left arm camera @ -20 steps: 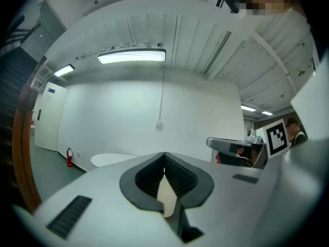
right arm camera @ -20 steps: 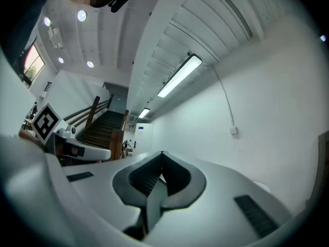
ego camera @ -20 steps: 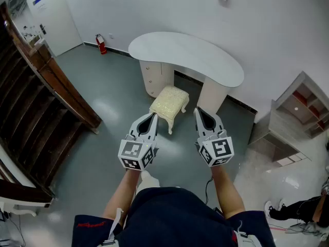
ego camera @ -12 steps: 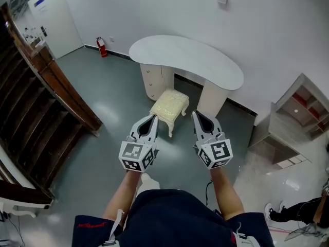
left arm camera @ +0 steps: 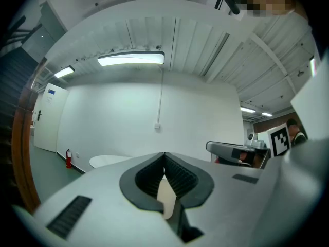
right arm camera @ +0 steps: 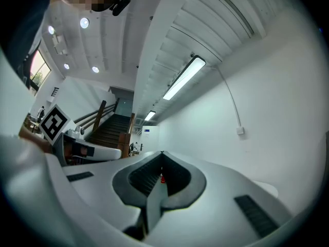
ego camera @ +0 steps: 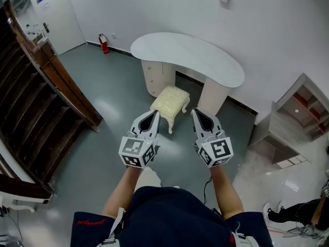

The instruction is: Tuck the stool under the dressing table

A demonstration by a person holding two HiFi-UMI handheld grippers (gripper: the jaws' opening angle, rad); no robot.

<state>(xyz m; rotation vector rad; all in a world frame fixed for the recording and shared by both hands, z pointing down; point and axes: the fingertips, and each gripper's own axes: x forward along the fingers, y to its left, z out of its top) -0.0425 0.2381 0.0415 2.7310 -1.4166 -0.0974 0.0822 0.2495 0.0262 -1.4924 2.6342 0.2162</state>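
- Only the head view gives you the stool [ego camera: 169,101]. It's standing on the grey floor [ego camera: 118,122] in front of the knee gap of the table [ego camera: 187,55], with nearly all of the cream seat out in plain sight.
- That same view shows your left gripper [ego camera: 153,113] and right gripper [ego camera: 197,111] held up side by side, one on each side of the stool's near end. Neither is touching anything.
- For the jaws you have to go to the gripper views. The left gripper is clenched tip to tip with nothing in it. The right gripper is the same, clenched and empty.
- The left gripper view picks up the table from low down, plus a fire extinguisher [left arm camera: 68,158] by the wall. The right gripper view points the other way, at the staircase [right arm camera: 110,130].
- Hard to call: a cream patch shows in the slot behind the left gripper's pads, and you can't tell if that's the stool.
- From above you also can't tell whether the stool's far end sits under the table's front edge or just short of it.
- The tabletop hides everything underneath it.
- A person [ego camera: 303,207] is cut off at the head view's bottom right corner.
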